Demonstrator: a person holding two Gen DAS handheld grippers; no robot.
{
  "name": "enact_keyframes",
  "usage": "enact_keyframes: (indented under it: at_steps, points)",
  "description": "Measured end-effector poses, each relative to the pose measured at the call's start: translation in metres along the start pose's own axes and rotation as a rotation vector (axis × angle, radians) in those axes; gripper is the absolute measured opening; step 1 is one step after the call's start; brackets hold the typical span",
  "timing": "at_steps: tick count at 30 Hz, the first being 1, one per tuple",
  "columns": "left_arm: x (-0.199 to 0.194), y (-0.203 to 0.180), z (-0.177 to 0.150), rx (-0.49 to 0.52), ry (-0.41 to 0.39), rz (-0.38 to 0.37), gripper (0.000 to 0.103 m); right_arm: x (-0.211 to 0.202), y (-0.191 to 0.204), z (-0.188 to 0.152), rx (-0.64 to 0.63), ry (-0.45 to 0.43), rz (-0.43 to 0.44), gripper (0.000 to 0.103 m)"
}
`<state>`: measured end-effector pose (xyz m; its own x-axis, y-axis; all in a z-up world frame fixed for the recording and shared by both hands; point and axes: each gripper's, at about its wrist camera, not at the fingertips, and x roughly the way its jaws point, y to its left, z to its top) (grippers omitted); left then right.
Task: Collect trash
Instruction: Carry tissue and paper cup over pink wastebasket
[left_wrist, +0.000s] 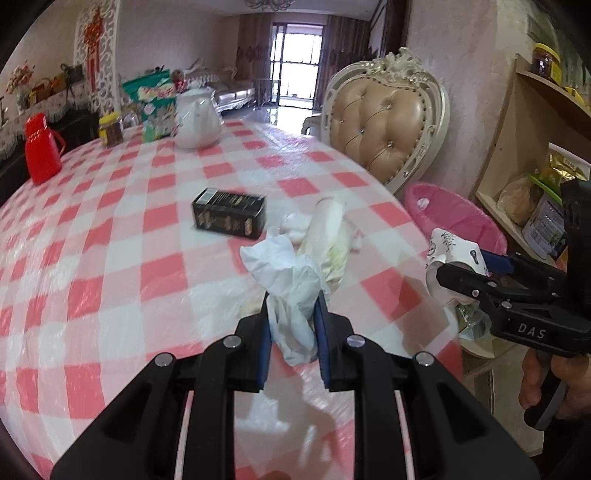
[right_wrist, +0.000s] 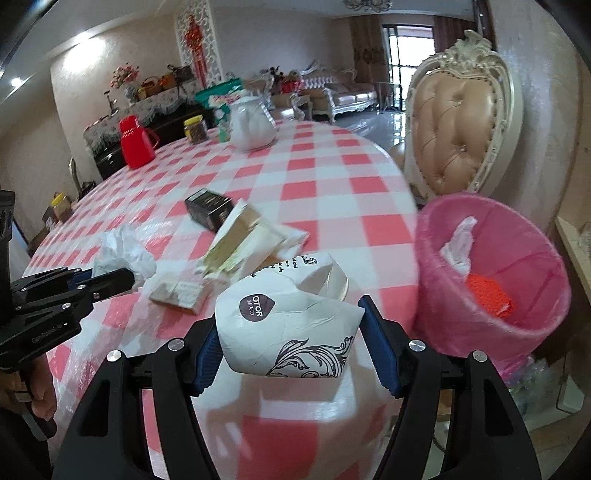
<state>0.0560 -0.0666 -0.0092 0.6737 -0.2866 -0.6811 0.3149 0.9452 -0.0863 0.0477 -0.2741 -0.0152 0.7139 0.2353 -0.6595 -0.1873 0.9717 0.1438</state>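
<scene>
Trash is being gathered from a table (left_wrist: 110, 229) covered in a red-and-white checked cloth: the left gripper (left_wrist: 293, 325) is pinching a crumpled white tissue (left_wrist: 291, 288) tight between its blue pads, the jaws nearly together and the tissue raised clear of the cloth. The right gripper (right_wrist: 291, 347), seen off to the left gripper's right near the table edge, is clamping a crushed white paper cup (right_wrist: 291, 325) with a dark printed pattern, its jaws standing fairly wide around the cup. Just ahead of the left gripper, more rubbish is lying on the cloth: a pale crumpled wrapper (left_wrist: 332, 236) and a small white wad (left_wrist: 295, 223), with a black box (left_wrist: 229, 216) a little farther ahead and to the left. Ahead and to the right of the right gripper, a pink bin (right_wrist: 517, 266) with a pink liner is standing beside the table, already holding a white scrap and something orange. A person's hand (left_wrist: 546, 380) is gripping the right gripper's handle. At the far side of the table, a white teapot (left_wrist: 197, 120) and a red jug (left_wrist: 42, 147) are standing.
</scene>
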Motion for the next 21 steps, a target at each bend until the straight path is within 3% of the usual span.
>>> enact_keyframes:
  at_steps: [21]
  points:
    - [0.033,-0.112,0.074,0.185,-0.064,-0.118,0.020,-0.031,-0.116,0.027,0.134,-0.118,-0.180,0.064]
